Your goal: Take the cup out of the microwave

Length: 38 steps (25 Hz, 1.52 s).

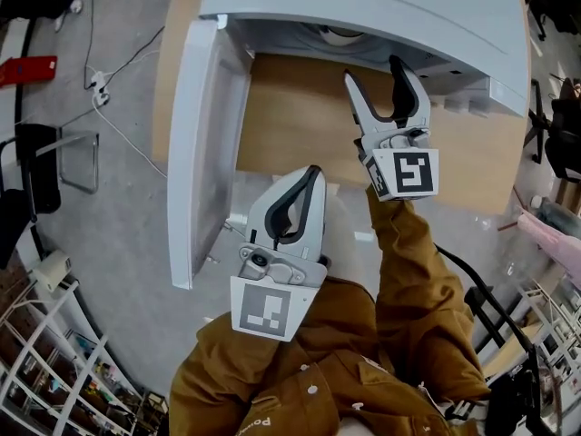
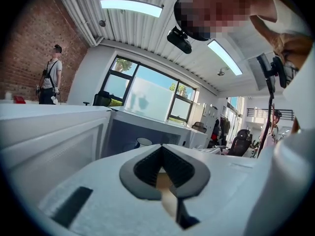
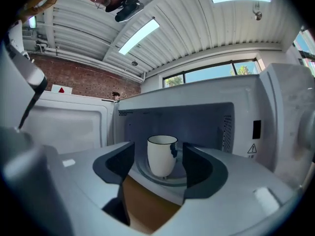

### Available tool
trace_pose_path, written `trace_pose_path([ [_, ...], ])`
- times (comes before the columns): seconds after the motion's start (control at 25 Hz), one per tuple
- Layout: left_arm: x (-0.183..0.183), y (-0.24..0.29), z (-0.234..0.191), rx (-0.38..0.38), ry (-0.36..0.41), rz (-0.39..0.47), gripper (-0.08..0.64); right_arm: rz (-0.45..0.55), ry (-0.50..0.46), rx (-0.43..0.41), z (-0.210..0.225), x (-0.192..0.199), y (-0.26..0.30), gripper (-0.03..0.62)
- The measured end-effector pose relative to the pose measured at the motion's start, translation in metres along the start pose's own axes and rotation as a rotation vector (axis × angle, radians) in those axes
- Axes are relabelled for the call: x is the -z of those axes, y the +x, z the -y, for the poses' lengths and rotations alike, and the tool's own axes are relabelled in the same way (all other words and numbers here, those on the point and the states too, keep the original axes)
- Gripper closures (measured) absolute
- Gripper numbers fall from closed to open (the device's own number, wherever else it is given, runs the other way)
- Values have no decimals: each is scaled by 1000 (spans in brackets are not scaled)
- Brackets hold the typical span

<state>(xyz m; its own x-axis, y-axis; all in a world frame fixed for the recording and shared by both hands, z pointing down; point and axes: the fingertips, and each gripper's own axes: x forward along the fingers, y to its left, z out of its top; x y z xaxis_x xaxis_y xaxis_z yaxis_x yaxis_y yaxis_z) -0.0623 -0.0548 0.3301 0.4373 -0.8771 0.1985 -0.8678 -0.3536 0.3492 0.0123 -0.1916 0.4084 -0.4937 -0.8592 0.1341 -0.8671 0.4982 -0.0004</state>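
Note:
A white cup (image 3: 161, 155) with a dark rim stands upright on the turntable inside the open white microwave (image 1: 408, 16). In the left gripper view the cup (image 2: 143, 142) shows small, deep in the cavity. My right gripper (image 1: 373, 71) is held level in front of the cavity mouth, open, with nothing between its jaws. The cup stands further in, lined up with the gap and apart from the pads. My left gripper (image 1: 313, 173) is lower and nearer to me, by the open door (image 1: 195, 143), shut and empty.
The microwave sits on a wooden table (image 1: 300, 116), and its door swings out to the left. On the grey floor to the left are cables, a power strip (image 1: 98, 87) and a chair (image 1: 54, 162). A person (image 2: 50, 80) stands far off.

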Motion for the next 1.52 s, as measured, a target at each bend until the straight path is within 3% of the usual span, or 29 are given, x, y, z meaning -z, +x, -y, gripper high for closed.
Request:
trace_pose_path([
  [0.36,10,1,-10,-22,11,-17,561,10,-8,26,9,22,31,222],
  [1.16,16,-6,-21,-36,18,-34,561,38,-5,4,8,19,86,218],
  [1.32,18,-8,-24,-39,15,-39,561,33,-6,15,12,19,93,245],
  [1.52,17,-10,-26,-40,20,-37,561,20,-12,12,14,21,102,227],
])
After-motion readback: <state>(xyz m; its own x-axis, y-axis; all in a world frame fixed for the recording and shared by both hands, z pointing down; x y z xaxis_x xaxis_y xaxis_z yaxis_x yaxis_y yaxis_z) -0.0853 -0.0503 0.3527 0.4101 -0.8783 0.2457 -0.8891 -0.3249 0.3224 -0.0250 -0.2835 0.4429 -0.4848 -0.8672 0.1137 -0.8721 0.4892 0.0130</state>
